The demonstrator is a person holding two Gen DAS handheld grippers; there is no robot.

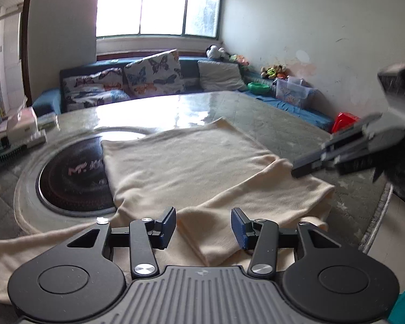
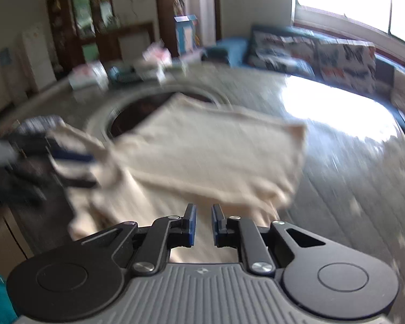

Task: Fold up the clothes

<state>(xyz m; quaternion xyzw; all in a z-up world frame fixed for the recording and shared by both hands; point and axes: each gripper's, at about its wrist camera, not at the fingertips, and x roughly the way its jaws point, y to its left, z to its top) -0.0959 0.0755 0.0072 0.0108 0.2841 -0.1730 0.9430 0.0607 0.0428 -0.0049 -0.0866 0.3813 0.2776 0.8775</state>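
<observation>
Partly folded cream garment (image 1: 191, 162), soft, creased, flat on table (image 1: 270, 116).

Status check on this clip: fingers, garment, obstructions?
Left gripper open, fingers empty above cloth. Right gripper slightly open, nothing held. Cream garment partly folded on table, overlapping the inset cooktop. Nothing in the way.

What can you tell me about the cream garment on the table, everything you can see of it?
The cream garment looks like soft, slightly fuzzy knit, plain with no print. It lies mostly flat on the round table, its main panel squared up, with one corner over the dark inset cooktop. Nearer the cameras it is folded over in loose layers, and a long part trails left along the table edge. The left gripper is over the near folds, jaws apart with nothing gripped. The right gripper, slightly parted, is over its right side.
</observation>
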